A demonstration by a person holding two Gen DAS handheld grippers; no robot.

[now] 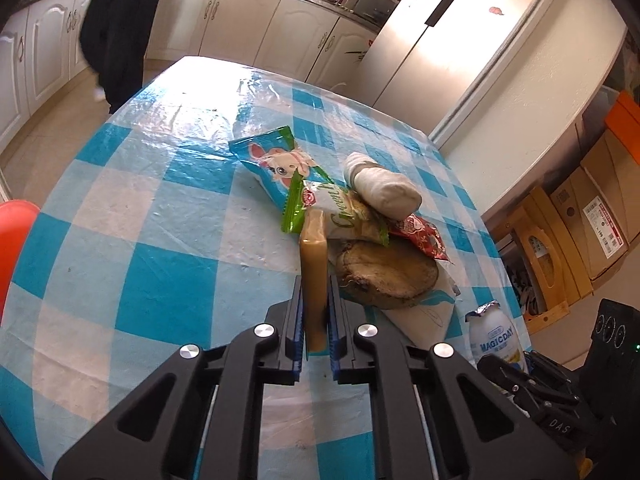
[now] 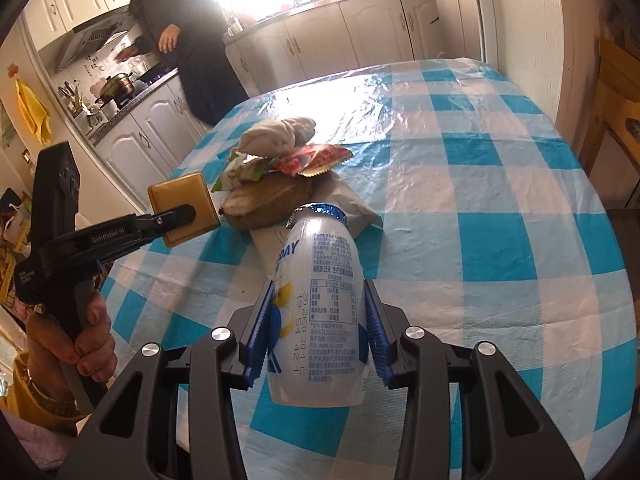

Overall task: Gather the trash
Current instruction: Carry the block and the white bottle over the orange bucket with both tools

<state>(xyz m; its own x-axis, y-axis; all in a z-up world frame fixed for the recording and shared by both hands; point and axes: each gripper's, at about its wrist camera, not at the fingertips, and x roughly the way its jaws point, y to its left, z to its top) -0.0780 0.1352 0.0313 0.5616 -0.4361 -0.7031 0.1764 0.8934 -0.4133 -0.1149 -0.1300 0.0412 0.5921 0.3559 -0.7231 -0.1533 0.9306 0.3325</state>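
Observation:
My left gripper (image 1: pixel 315 286) is shut on a flat tan square piece (image 1: pixel 314 264), held on edge above the blue-and-white checked tablecloth (image 1: pixel 140 272). The right wrist view shows that same tan piece (image 2: pixel 182 208) clamped in the left gripper (image 2: pixel 180 216), with a hand on its handle. My right gripper (image 2: pixel 318 286) is shut on a white Magicday drink bottle (image 2: pixel 320 300) with a blue foil lid, which leans away from me. Just beyond lies a pile: a brown round lump (image 1: pixel 386 276), green and blue snack wrappers (image 1: pixel 280 164), a red wrapper (image 1: pixel 420 236), a white rolled cloth (image 1: pixel 380 186) and a white paper bag (image 2: pixel 348 196).
A person in dark clothes (image 2: pixel 188 40) stands at the kitchen counter behind the table. A tall fridge (image 1: pixel 452 40) stands past the far right corner, and cardboard boxes (image 1: pixel 580 216) sit against the right wall. Something red (image 1: pixel 14 240) is at the table's left edge.

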